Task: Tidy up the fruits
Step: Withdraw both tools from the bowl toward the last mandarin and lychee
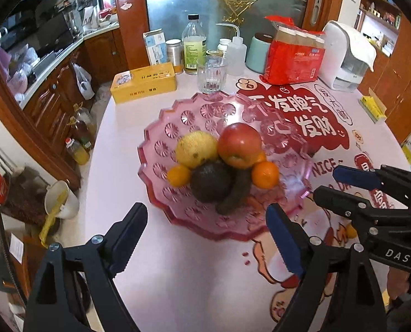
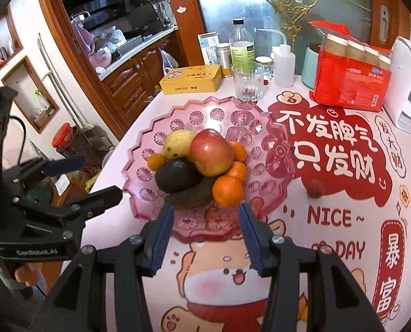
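A pink glass plate (image 1: 205, 110) (image 2: 205, 116) on the table holds a heap of fruit. A red apple (image 1: 240, 144) (image 2: 211, 152) lies on top, beside a yellow pear (image 1: 195, 149) (image 2: 176, 142). In front lie a dark avocado (image 1: 211, 182) (image 2: 176, 177), a dark elongated fruit (image 1: 236, 193) (image 2: 189, 196) and several oranges (image 1: 265, 174) (image 2: 227, 191). My left gripper (image 1: 205, 221) (image 2: 100, 177) hangs open above the plate's near-left rim, holding nothing. Over the near rim my right gripper (image 2: 205, 210) (image 1: 327, 184) is open too, its jaws narrower and empty.
Behind the plate stand a glass tumbler (image 1: 211, 74), a yellow tin (image 1: 143, 83), bottles, a red pack (image 1: 294, 55) and a white appliance (image 1: 343, 55). A small reddish-brown round thing (image 2: 316, 189) lies right of the plate. Oil bottles (image 1: 79, 138) stand on the floor past the table's left edge.
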